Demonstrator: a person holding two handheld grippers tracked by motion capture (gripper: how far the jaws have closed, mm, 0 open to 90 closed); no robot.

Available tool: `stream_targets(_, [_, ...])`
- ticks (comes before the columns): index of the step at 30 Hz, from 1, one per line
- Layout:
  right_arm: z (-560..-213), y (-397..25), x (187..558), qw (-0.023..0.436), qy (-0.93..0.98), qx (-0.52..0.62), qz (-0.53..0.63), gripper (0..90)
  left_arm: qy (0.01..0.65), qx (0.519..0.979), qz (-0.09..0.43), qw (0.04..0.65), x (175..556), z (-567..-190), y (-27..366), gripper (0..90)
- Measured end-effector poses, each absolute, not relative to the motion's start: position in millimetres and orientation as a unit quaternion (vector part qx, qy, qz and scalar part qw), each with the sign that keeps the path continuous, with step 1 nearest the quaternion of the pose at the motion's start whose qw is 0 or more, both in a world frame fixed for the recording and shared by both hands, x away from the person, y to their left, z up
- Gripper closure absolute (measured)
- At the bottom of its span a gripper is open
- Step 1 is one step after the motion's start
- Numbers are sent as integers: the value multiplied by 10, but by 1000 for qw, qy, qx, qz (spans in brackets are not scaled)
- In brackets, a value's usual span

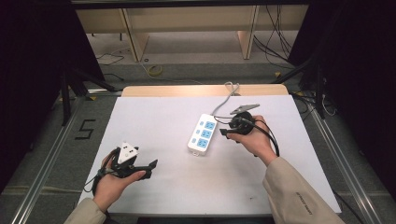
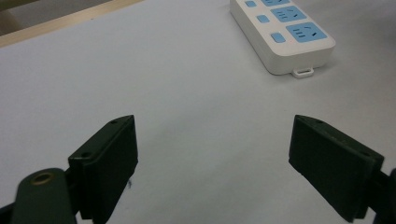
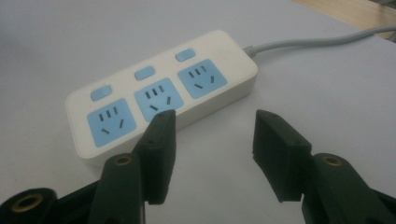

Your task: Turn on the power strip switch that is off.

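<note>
The left gripper [image 2: 212, 154] has its two black jaws spread wide, and between them there is only the bare white surface of the table [image 2: 140, 70]. These jaws hold nothing and touch nothing. Ahead of them and toward the right jaw's side, well apart, lies the white plastic power strip with three blue sockets and three blue switches [image 2: 285, 35]; its near end, with a small hanging tab, points toward the jaws.

The right gripper [image 3: 210, 140] has its jaws open to a middle width, narrower than the left gripper's. Nothing is between them except the white table. The power strip [image 3: 159, 93] lies just beyond the tips, on the left jaw's side; the tip of the left jaw overlaps the long edge of the strip below the middle socket, but I cannot tell if it touches it. A grey cable [image 3: 317, 39] leaves the far end of the strip, ahead of the right jaw.

In the high view, the left gripper [image 1: 147, 169] and the right gripper [image 1: 225, 133] are each held in a hand.
</note>
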State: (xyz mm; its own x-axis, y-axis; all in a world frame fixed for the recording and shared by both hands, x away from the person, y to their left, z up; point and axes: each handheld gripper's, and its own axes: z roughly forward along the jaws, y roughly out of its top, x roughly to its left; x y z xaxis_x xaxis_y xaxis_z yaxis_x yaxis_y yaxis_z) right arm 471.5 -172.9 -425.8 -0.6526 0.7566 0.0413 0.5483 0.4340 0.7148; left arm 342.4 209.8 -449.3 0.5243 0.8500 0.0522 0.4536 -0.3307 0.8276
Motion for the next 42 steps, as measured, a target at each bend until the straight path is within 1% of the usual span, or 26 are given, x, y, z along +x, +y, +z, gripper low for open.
stream_targets(6, [-4249, -1894, 4590, 147, 832, 395, 362, 477, 420, 777, 248, 397, 3422, -4494, 2096, 151])
stream_targets(13, [-4239, -2109, 4411, 164, 819, 407, 370, 453, 422, 777, 246, 397, 3423, -4501, 2090, 151])
stream_targets(20, [-4264, -2322, 4209, 162, 806, 418, 386, 426, 424, 776, 248, 396, 3419, -4501, 2096, 151])
stream_targets(24, [-4280, -2433, 4093, 169, 806, 410, 392, 407, 424, 777, 248, 395, 3414, -4498, 2103, 151])
stream_targets(42, [-4381, -2806, 3639, 175, 789, 419, 415, 387, 424, 777, 250, 392, 3409, -4500, 2124, 151])
